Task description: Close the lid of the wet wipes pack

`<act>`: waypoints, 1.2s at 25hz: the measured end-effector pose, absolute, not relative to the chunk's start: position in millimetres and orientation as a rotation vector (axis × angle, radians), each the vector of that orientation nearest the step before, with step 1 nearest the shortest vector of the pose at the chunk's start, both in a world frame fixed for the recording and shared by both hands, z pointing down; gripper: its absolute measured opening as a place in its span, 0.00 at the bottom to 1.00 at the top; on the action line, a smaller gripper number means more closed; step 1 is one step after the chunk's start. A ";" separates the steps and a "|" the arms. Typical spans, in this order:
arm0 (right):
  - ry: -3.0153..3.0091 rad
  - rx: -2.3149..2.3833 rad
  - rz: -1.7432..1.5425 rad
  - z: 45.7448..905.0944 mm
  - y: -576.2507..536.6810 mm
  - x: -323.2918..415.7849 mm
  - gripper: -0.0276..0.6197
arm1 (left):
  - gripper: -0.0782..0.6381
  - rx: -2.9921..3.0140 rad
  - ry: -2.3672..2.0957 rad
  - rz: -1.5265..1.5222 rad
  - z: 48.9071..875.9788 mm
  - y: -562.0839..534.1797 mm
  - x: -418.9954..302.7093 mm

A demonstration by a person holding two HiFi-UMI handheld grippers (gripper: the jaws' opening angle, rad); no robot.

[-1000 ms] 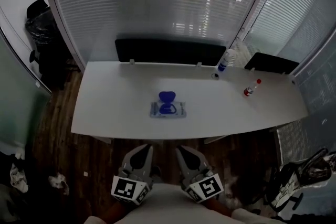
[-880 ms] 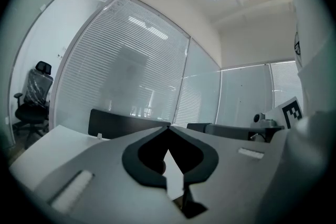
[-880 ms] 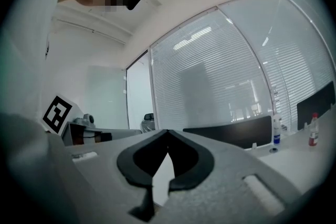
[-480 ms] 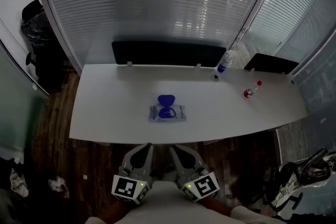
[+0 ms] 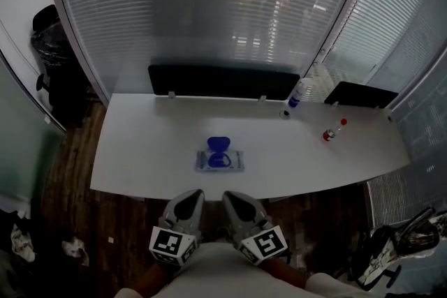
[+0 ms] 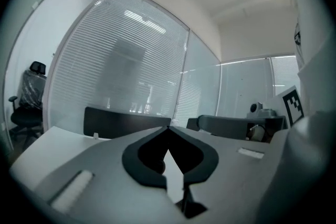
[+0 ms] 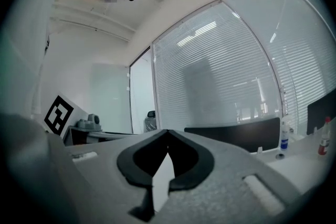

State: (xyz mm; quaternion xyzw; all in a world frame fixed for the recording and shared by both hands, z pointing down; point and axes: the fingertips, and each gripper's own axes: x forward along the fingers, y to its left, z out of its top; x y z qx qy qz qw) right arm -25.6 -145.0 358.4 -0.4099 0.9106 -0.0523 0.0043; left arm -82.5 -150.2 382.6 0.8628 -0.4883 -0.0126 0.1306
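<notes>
A wet wipes pack (image 5: 220, 160) lies flat near the middle of the white table (image 5: 140, 150), its blue lid (image 5: 217, 144) flipped open toward the far side. Both grippers are held low, close to the person's body and short of the table's near edge. The left gripper (image 5: 190, 197) and the right gripper (image 5: 234, 197) sit side by side, each with its jaw tips touching and nothing between them. In the left gripper view the left gripper (image 6: 169, 128) is shut, and in the right gripper view the right gripper (image 7: 167, 132) is shut too. Neither gripper view shows the pack.
At the table's far right stand a white bottle with a blue label (image 5: 294, 98), a small cap (image 5: 284, 114) and a red-capped bottle (image 5: 332, 131). Dark screens (image 5: 223, 82) line the far edge. An office chair (image 5: 49, 45) is at left, dark wood floor below.
The view has shifted slightly, so the table and pack sit a little lower and to the left. Both grippers have edged forward toward the table edge, still shut.
</notes>
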 end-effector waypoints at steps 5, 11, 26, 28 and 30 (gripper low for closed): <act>2.918 -1.291 -0.168 377.9 -168.7 -30.3 0.04 | 0.11 2.493 -1.423 0.081 410.7 -178.5 -85.4; 3.009 -1.308 -0.163 404.3 -209.2 -26.1 0.04 | 0.11 2.473 -1.365 0.190 452.5 -206.4 -85.2; 3.364 -1.349 -0.140 558.2 -357.5 13.7 0.04 | 0.11 2.270 -1.381 0.699 634.6 -303.7 -92.7; 3.411 -1.377 -0.178 581.3 -377.5 20.3 0.04 | 0.11 2.241 -1.342 0.736 655.8 -310.7 -87.9; 3.433 -1.403 -0.217 598.1 -394.5 25.7 0.04 | 0.11 2.226 -1.312 0.776 673.3 -313.2 -81.6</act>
